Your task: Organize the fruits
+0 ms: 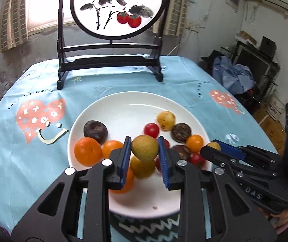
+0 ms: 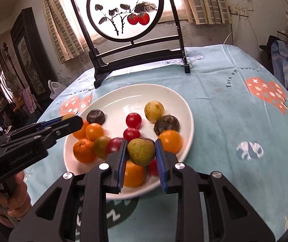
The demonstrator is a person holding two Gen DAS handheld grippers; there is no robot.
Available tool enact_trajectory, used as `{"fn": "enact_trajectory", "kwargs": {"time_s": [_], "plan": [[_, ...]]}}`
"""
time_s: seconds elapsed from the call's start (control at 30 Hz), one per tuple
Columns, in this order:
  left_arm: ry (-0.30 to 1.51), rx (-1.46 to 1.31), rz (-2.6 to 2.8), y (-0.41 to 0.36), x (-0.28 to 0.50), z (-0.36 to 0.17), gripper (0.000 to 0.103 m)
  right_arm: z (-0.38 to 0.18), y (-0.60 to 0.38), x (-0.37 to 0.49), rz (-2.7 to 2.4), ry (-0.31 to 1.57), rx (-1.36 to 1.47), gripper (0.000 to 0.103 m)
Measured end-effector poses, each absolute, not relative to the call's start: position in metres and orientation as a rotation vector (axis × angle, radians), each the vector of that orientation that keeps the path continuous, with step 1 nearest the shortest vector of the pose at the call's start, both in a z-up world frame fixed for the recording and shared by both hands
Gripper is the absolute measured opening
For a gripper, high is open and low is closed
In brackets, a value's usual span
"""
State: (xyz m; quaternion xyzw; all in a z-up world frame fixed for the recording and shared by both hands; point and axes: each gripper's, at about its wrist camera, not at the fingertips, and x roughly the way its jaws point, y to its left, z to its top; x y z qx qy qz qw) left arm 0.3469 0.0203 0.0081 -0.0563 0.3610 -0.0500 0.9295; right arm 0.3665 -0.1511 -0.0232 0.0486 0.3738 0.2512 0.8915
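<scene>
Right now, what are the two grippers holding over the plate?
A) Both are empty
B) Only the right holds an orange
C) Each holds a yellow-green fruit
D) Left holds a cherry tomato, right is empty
C: the left gripper is closed on a yellow-green fruit, and the right gripper clamps a similar one, both above the white plate.

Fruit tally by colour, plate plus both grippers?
Orange round fruits: 5
Red cherry tomatoes: 3
Dark brown round fruits: 2
Pale yellow round fruit: 1
Purplish round fruit: 1
Blurred greenish fruit: 1
Olive-yellow oval fruit in left gripper: 1
Green pear-shaped fruit in right gripper: 1
Total: 15 visible; some may be hidden.
</scene>
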Motion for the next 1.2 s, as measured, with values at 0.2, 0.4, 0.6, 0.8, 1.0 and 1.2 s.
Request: {"fn": "enact_trajectory", "kwargs": {"time_s": [0.2, 0.4, 0.6, 0.8, 1.0, 1.2], "plan": [[0.761, -0.117, -0.049, 0.032, 0.359, 0.001, 0.031, -0.029, -0.144, 0.377, 0.548, 0.797, 0.093, 0.03], [0.71, -0.074, 0.047, 0.033, 0.326, 0.01, 0.09, -0.023, -0.152, 0.354, 0.552, 0.796, 0.035, 0.061], [0.762, -0.074, 0.068, 0.037, 0.275, 0.004, 0.098, -0.024, -0.178, 0.299, 0.587, 0.75, -0.001, 0.102], [0.765, -0.093, 0.077, 0.037, 0.215, 0.006, 0.098, -0.027, -0.195, 0.245, 0.563, 0.726, -0.057, 0.102], [0.761, -0.052, 0.068, 0.027, 0.174, 0.011, 0.098, -0.027, -0.197, 0.21, 0.543, 0.732, -0.109, 0.102], [0.753, -0.051, 0.071, 0.025, 0.151, 0.014, 0.098, -0.021, -0.197, 0.192, 0.55, 0.722, -0.118, 0.102]]}}
